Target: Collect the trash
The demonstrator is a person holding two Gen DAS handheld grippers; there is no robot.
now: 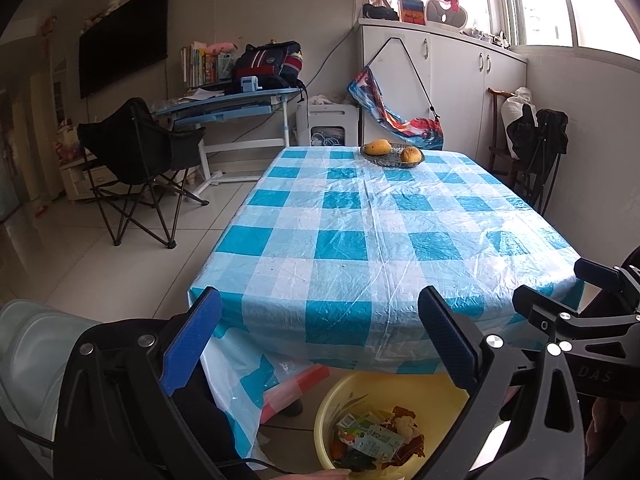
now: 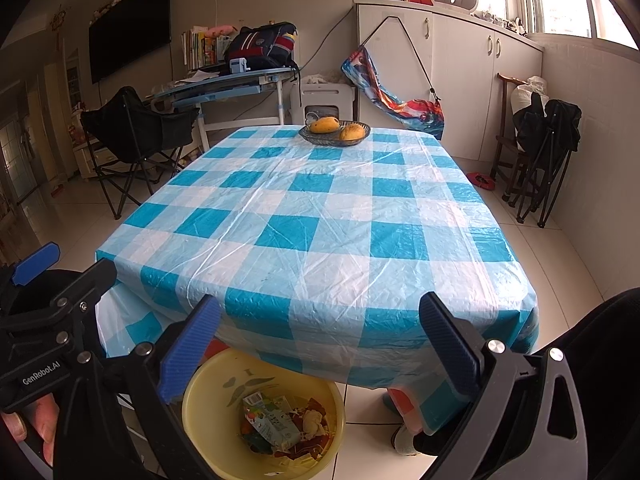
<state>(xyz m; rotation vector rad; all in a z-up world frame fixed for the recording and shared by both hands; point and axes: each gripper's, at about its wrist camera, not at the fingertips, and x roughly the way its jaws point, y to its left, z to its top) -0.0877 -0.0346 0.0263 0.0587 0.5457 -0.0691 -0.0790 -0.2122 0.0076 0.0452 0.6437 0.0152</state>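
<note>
Left gripper (image 1: 320, 344) – blue-padded jaws spread wide, nothing between them. Right gripper (image 2: 320, 348) likewise wide, empty, held just beside left one. Both hover at near edge of table under blue-and-white checked plastic cloth (image 2: 320, 216). Crumpled wrappers and scraps (image 2: 280, 426) lie inside round yellow plastic basin (image 2: 200, 400) on floor below table edge. Dark glass dish with two mangoes (image 2: 335, 133) at far end.

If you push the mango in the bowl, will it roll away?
Probably only a little. The mango looks oval and smooth, so it may wobble or slip. The fruit bowl has a raised rim, and the second mango sits close beside it, likely stopping it.
</note>
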